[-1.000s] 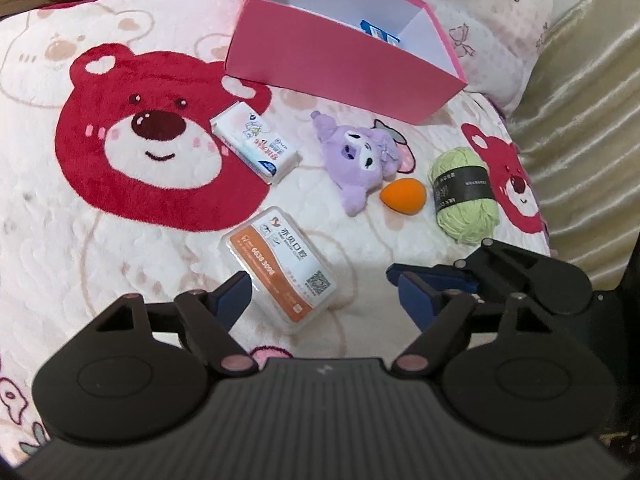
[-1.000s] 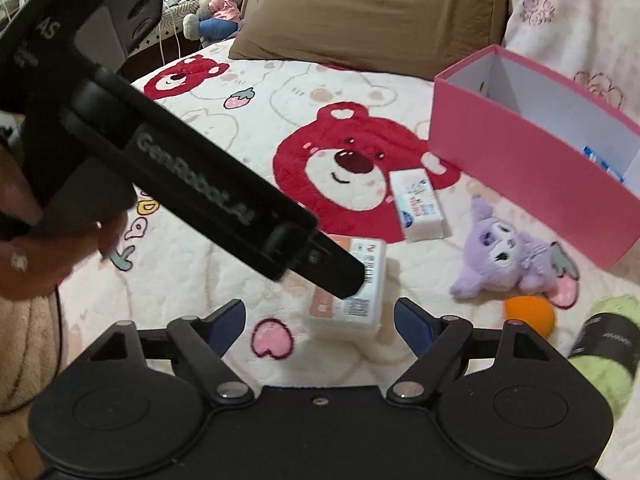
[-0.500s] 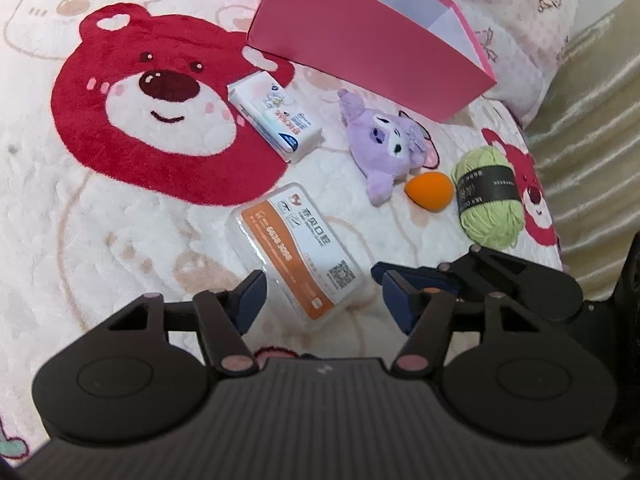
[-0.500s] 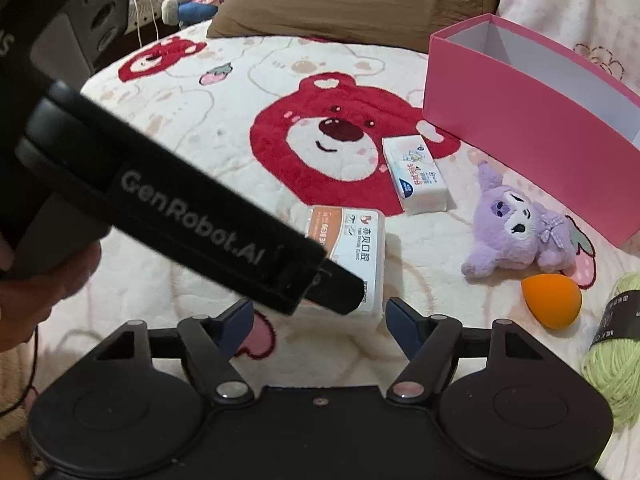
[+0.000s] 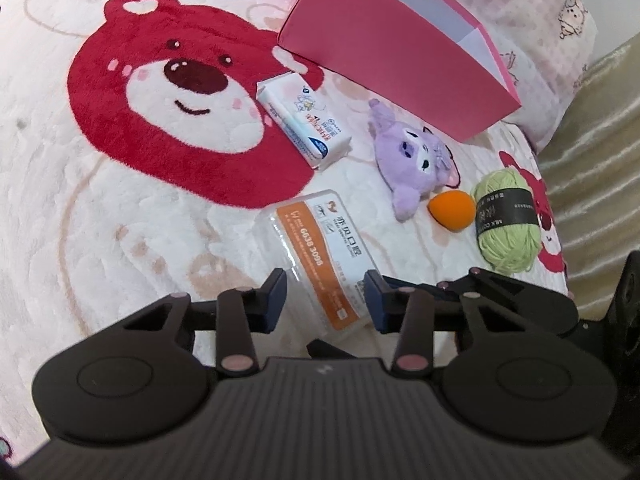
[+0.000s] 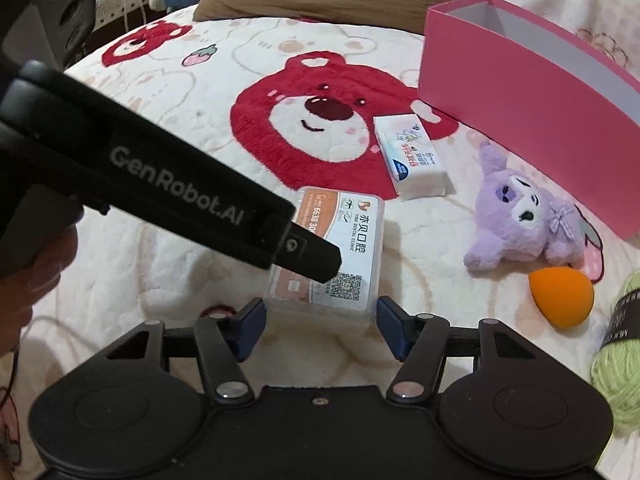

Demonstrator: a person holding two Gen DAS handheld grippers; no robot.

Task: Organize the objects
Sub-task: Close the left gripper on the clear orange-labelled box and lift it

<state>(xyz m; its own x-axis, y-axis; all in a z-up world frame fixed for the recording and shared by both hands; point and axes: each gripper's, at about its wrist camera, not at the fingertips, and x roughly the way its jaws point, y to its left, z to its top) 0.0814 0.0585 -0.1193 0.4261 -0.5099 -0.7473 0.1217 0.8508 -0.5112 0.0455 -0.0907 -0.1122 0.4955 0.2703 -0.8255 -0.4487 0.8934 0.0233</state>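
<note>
Both the left gripper [image 5: 325, 294] and right gripper [image 6: 321, 326], each spread, are set about one clear card case [image 6: 334, 256] on the bed [image 6: 168, 280]; collision or slippage is risked, the pink box [image 6: 524, 92] lying well apart.

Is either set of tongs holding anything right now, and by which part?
Nothing is held. The left tongs and the right tongs are both open, straddling the near end of the clear plastic case, with gaps at the fingers.
</note>
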